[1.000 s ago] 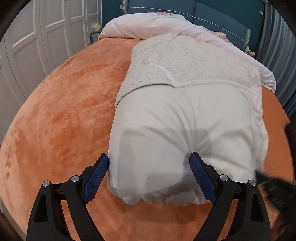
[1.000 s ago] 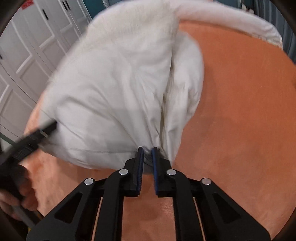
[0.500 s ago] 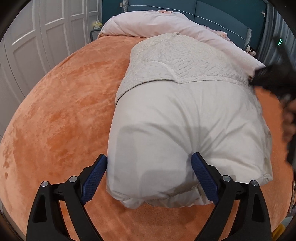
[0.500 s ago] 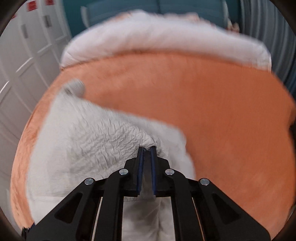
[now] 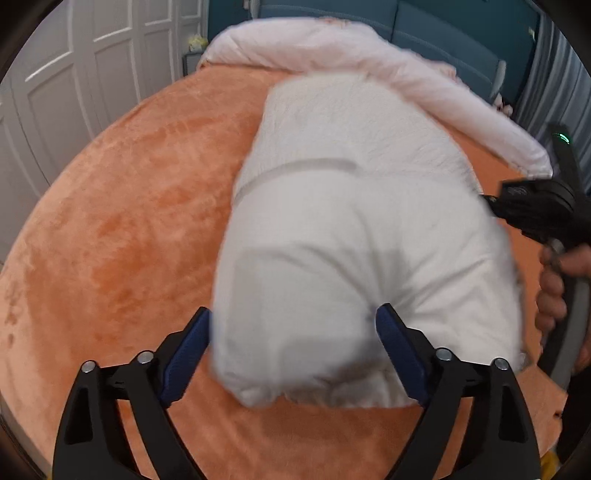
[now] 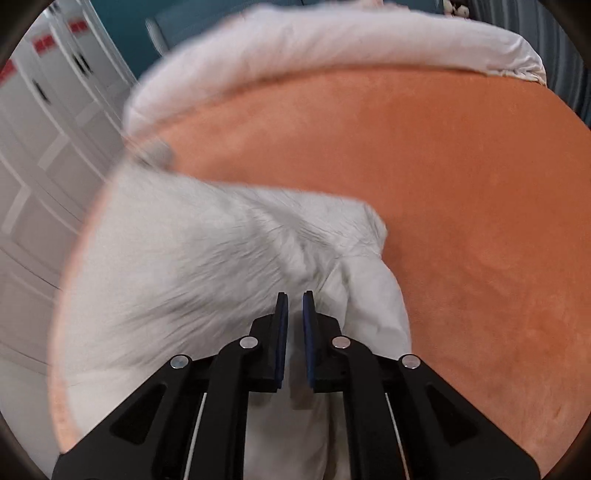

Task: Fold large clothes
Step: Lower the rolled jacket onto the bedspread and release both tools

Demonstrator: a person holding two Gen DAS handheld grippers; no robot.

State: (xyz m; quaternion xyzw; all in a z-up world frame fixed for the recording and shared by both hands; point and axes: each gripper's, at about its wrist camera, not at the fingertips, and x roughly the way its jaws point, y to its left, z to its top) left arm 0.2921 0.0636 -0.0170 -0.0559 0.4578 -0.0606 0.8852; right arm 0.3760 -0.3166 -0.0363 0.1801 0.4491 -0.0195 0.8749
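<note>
A large white padded garment [image 5: 354, 236] lies folded on the orange bedspread [image 5: 122, 236], its textured part at the far end. My left gripper [image 5: 293, 343] is open, its blue pads either side of the garment's near end. My right gripper [image 6: 293, 317] is nearly shut, with white fabric of the garment [image 6: 207, 266] showing between the pads. It also appears at the right of the left wrist view [image 5: 535, 210], at the garment's far right edge.
A rolled pale pink duvet [image 5: 362, 62] lies along the head of the bed against a teal headboard [image 5: 443, 29]. White wardrobe doors [image 5: 74, 77] stand to the left. Bare orange bedspread [image 6: 461, 166] spreads right of the garment.
My right gripper has carried the garment's edge from the near end up and over to the far right side. The left gripper has stayed open at the near end.
</note>
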